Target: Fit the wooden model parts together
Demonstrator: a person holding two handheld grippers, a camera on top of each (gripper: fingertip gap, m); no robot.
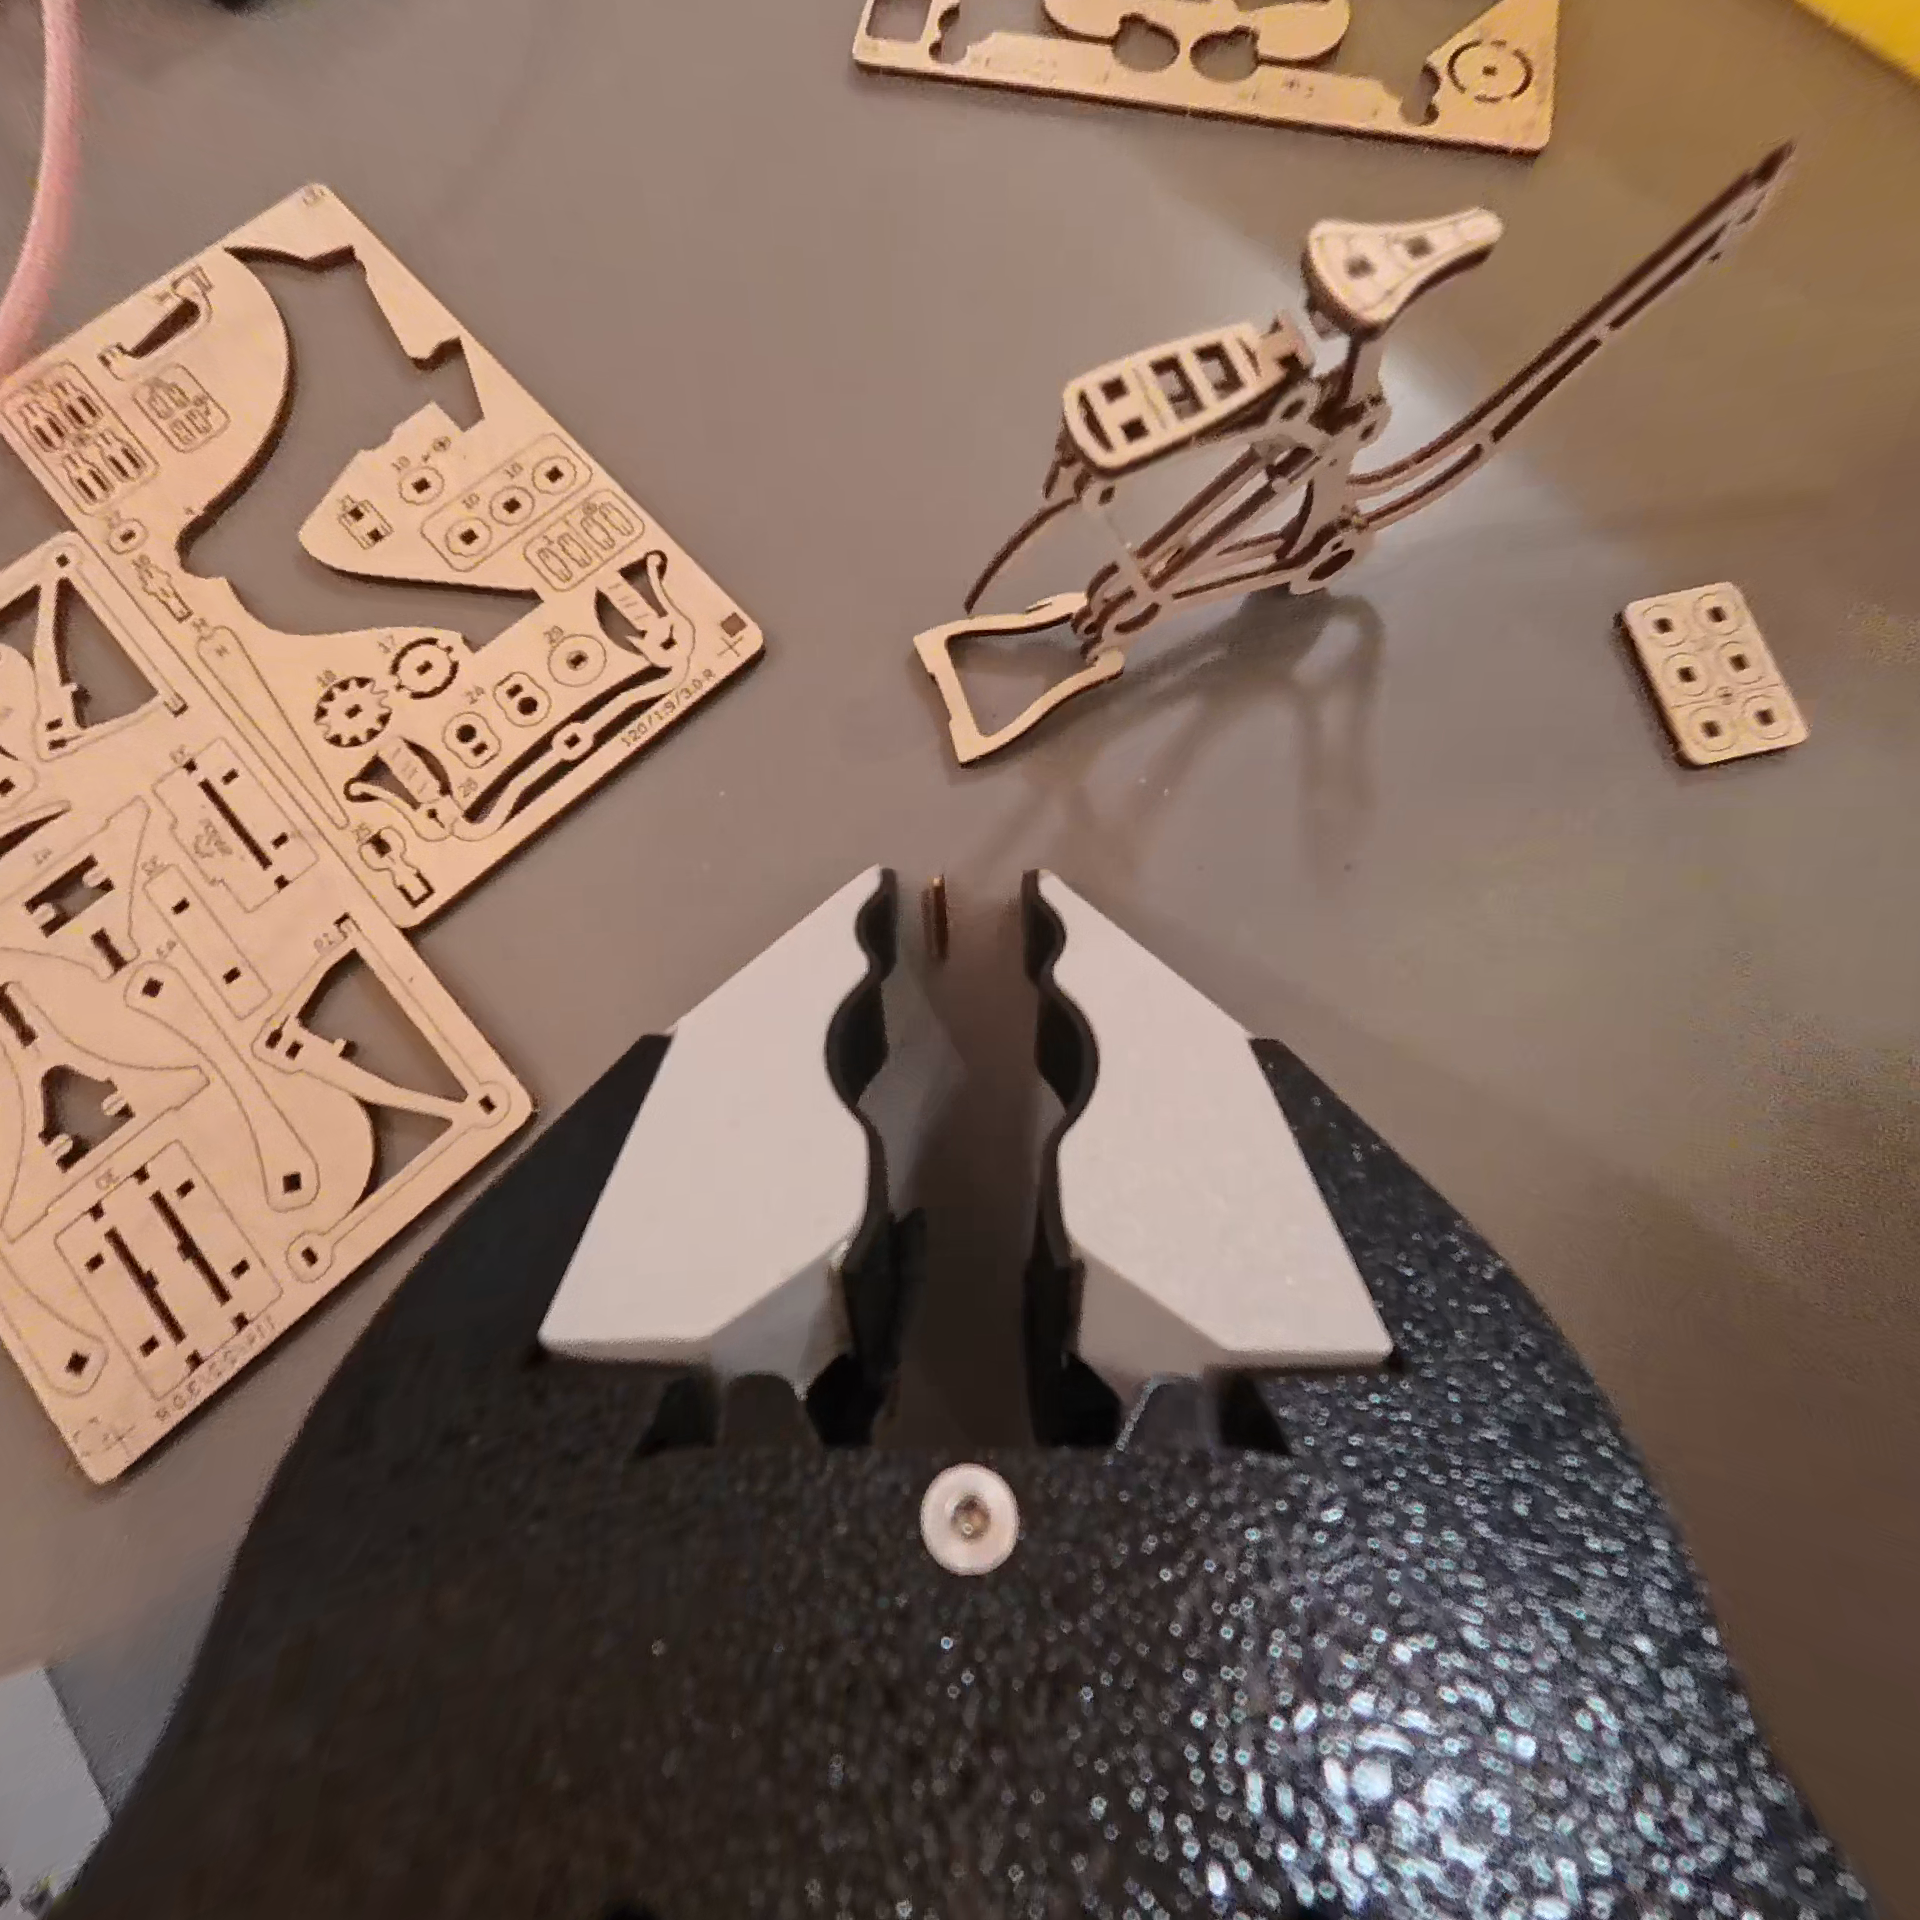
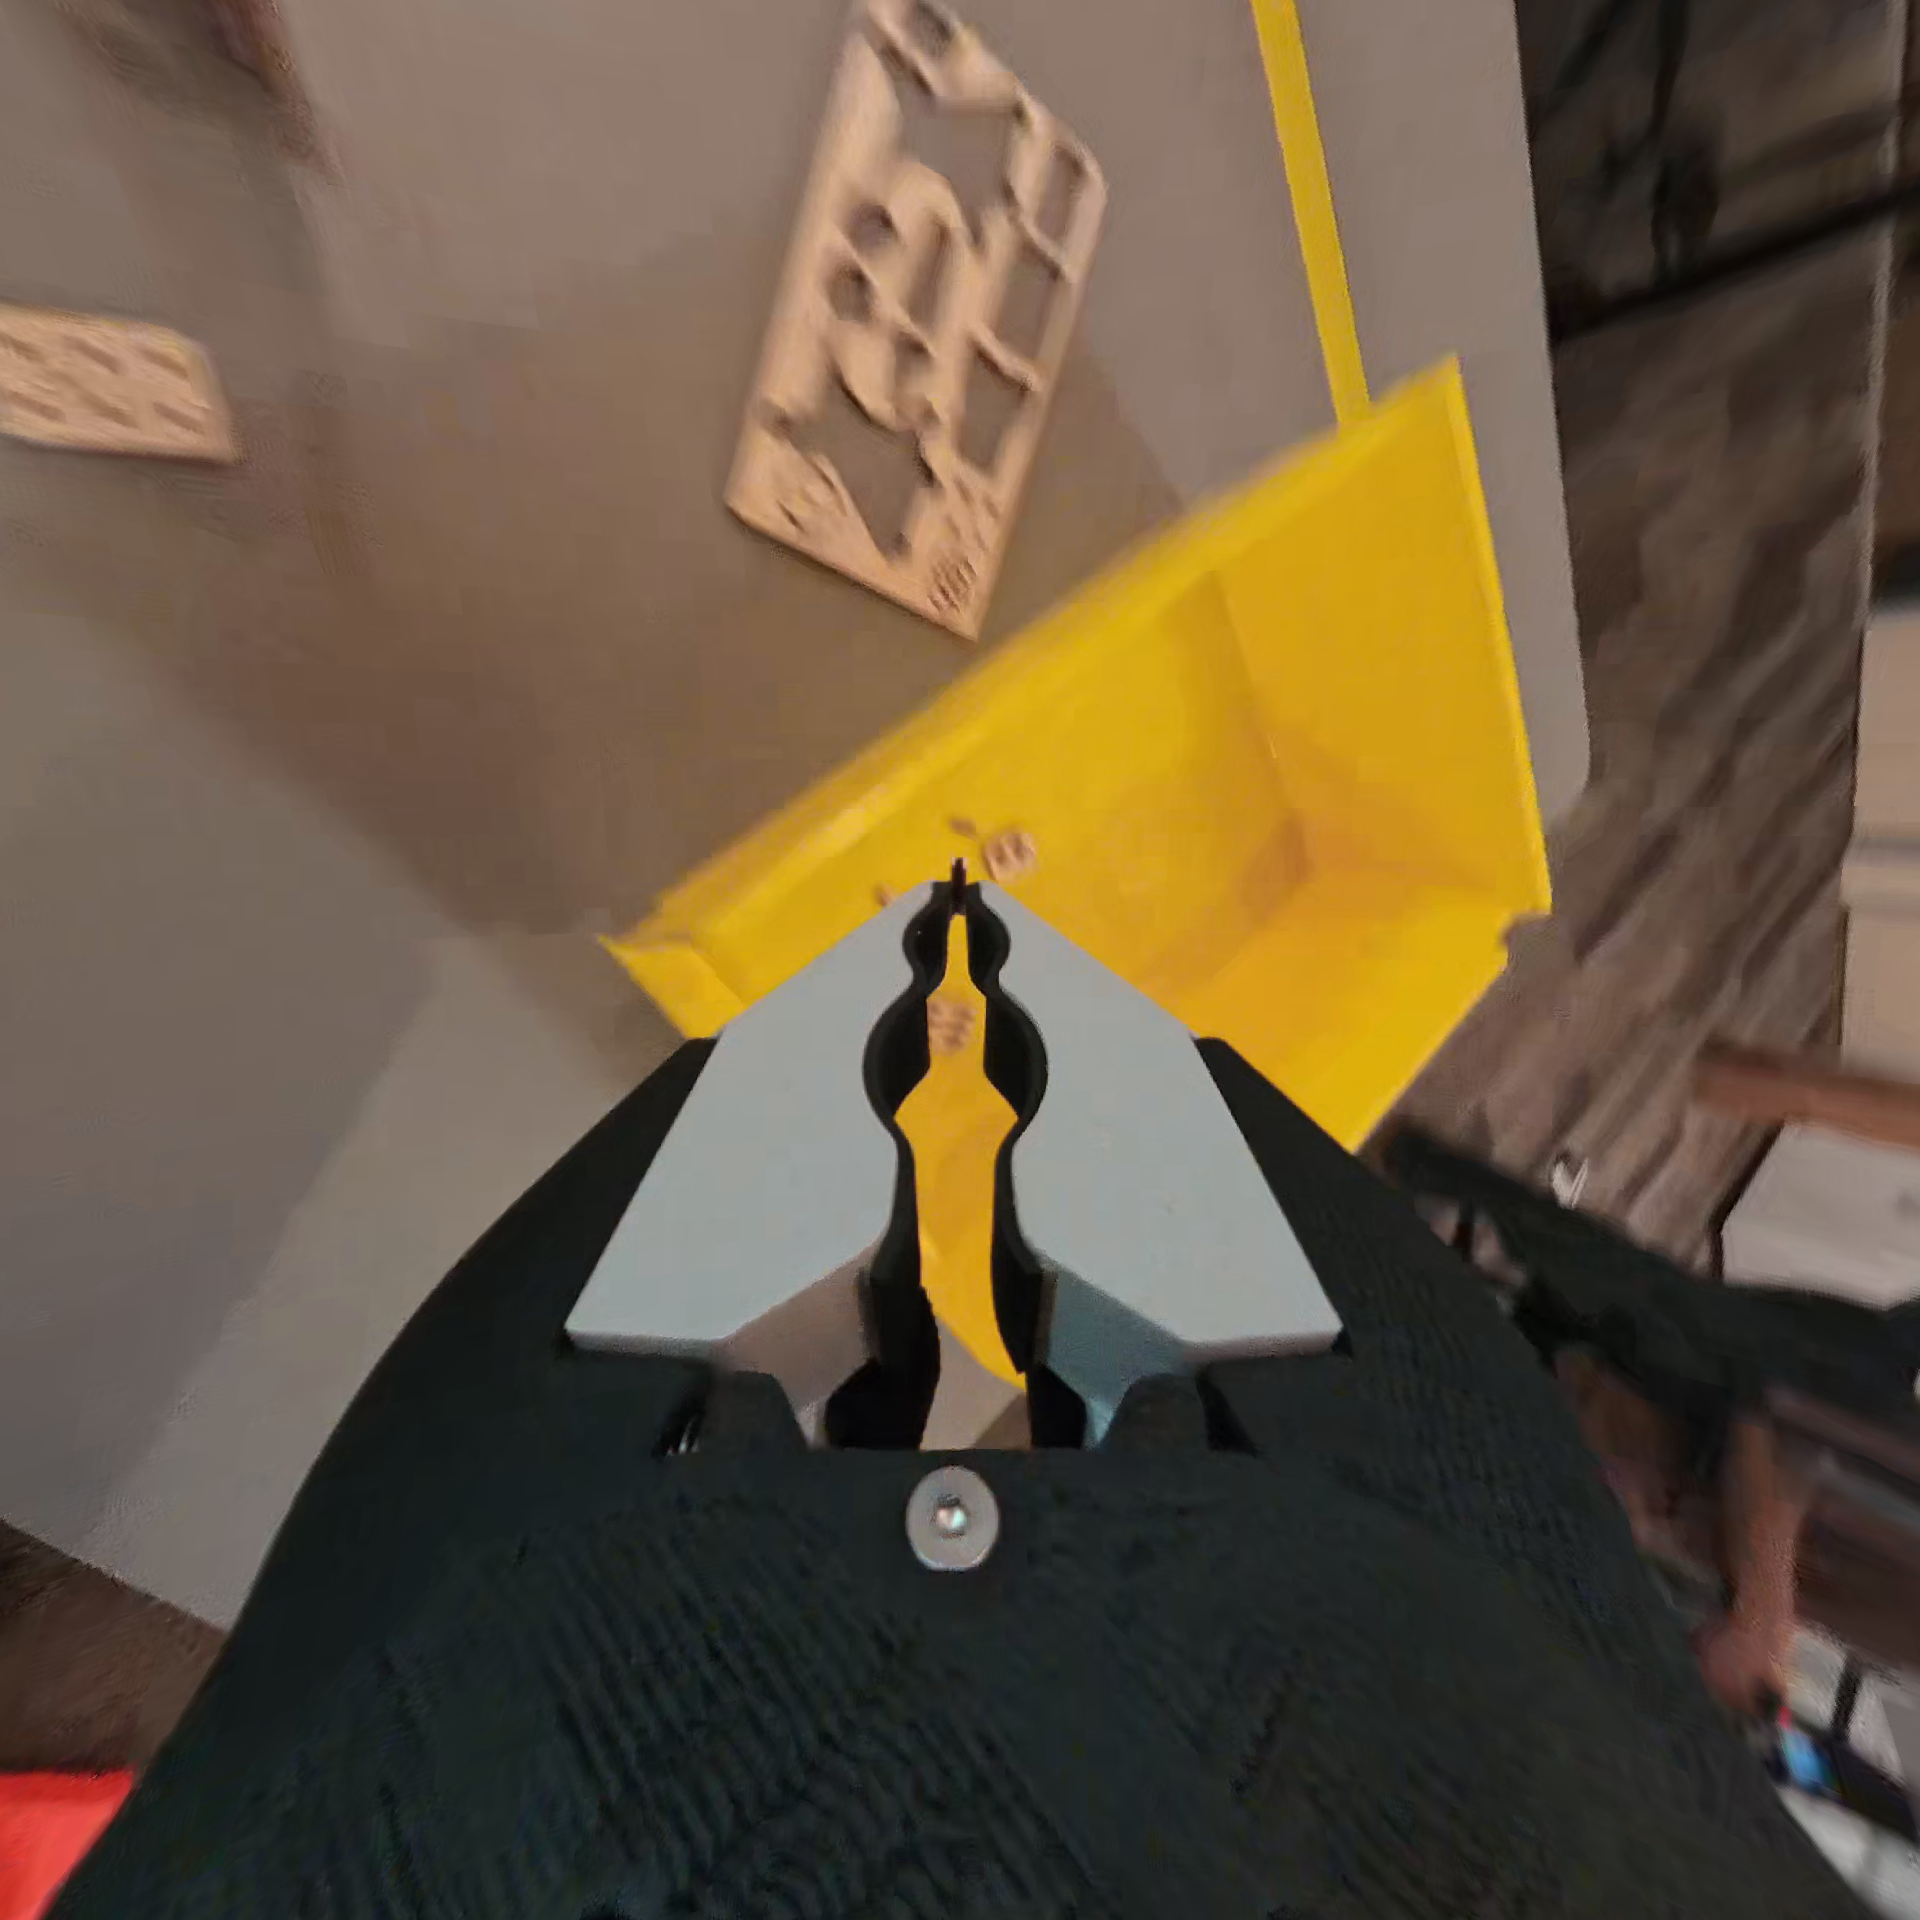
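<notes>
In the left wrist view a partly built wooden model point(image 1: 1247, 488), a thin frame with a saddle-shaped top, stands on the grey table. My left gripper point(image 1: 958, 894) is open, a short way in front of the model. A small wooden piece point(image 1: 936, 914) shows edge-on against the inner side of its left finger, and the right finger is clear of it. In the blurred right wrist view my right gripper point(image 2: 958, 899) is shut on a thin dark sliver point(image 2: 957, 873) at its tips, above a yellow tray point(image 2: 1351, 727) holding a few small wooden parts point(image 2: 1008, 852).
Laser-cut wooden part sheets lie left point(image 1: 364, 520), lower left point(image 1: 208, 1143) and at the back point(image 1: 1195, 73). A small six-hole wooden plate point(image 1: 1714, 675) lies right of the model. A pink cable point(image 1: 42, 208) runs at far left. Another sheet point(image 2: 925, 312) lies beyond the tray, near the table's right edge. The left gripper's tips are roughly 30 centimeters from the right gripper's.
</notes>
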